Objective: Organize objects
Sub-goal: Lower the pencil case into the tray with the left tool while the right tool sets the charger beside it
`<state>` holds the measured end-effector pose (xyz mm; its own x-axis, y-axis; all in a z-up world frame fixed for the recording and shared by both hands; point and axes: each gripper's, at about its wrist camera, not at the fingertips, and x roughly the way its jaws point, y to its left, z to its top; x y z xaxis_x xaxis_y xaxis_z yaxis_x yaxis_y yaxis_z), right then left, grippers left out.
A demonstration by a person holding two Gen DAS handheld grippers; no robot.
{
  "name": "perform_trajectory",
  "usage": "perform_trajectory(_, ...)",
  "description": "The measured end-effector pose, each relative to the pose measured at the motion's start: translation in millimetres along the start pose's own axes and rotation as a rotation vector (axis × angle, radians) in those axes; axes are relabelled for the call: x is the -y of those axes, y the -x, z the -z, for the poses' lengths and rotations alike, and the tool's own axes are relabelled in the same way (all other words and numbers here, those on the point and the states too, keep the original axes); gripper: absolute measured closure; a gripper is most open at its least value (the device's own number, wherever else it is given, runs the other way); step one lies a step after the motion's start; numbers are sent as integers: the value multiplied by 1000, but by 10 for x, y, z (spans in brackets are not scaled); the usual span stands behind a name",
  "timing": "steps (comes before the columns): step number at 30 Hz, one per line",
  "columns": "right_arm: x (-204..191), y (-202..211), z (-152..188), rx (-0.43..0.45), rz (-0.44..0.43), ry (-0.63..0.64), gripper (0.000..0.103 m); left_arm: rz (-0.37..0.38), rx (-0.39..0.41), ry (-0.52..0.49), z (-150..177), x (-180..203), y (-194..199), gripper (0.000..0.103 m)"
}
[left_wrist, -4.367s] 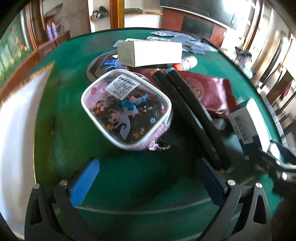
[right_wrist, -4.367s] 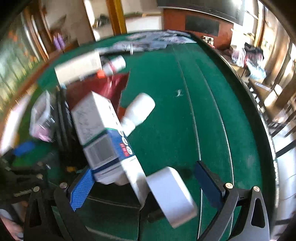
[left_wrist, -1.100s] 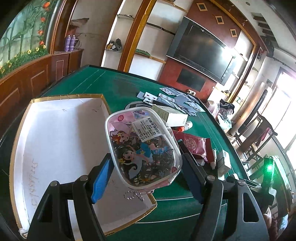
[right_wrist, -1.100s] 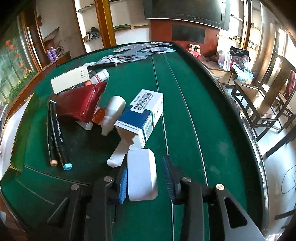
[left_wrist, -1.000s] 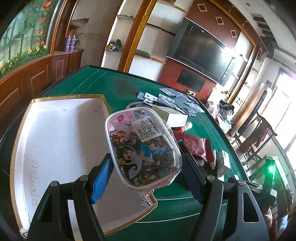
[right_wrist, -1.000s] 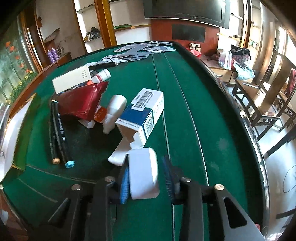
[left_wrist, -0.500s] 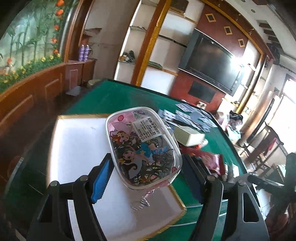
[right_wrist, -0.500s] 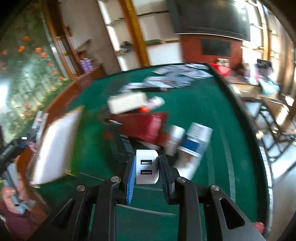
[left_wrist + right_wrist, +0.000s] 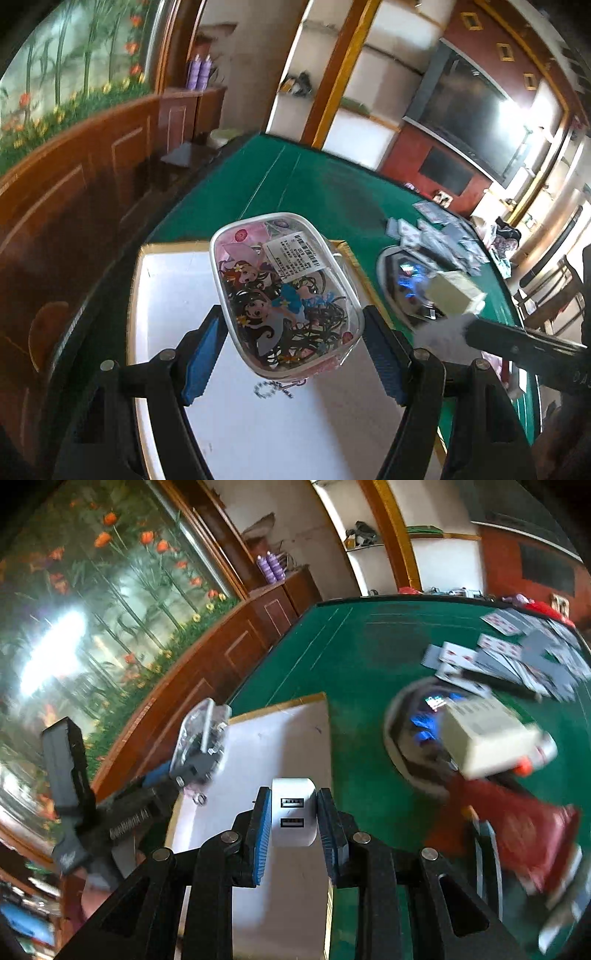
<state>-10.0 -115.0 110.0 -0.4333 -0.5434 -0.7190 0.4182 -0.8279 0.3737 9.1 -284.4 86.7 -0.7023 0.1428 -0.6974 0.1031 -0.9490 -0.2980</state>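
Note:
My left gripper (image 9: 291, 349) is shut on a clear cartoon-print pouch (image 9: 284, 295) and holds it above the white gold-rimmed tray (image 9: 166, 280). My right gripper (image 9: 294, 821) is shut on a white USB charger (image 9: 294, 812) and holds it over the near right part of the same tray (image 9: 280, 731). The left gripper with the pouch (image 9: 201, 734) shows at the tray's left side in the right wrist view. The right gripper's dark body (image 9: 524, 347) shows at the right in the left wrist view.
On the green table (image 9: 362, 657) lie a cream box (image 9: 484, 734), a round dark disc (image 9: 410, 734), a red packet (image 9: 517, 834), a black marker (image 9: 484, 856) and scattered playing cards (image 9: 517, 657). A wooden wall panel (image 9: 74, 184) runs along the left.
Both grippers have swung left toward the tray. The left one carried the pouch further over it. The right one brought the charger from the table's right side to the tray's edge.

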Motion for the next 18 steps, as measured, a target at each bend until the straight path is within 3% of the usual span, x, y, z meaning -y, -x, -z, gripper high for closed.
perform_trajectory(8, -158, -881, -468, -93, 105, 29, 76, 15, -70, 39, -85, -145, -438, 30)
perform_trajectory(16, -157, -1196, -550, -140, 157, 56, 76, -5, -76, 16, -86, -63, -542, 28)
perform_trajectory(18, -132, -1232, -567, -141, 169, 58, 76, -18, -82, 29, -100, -75, -563, 20)
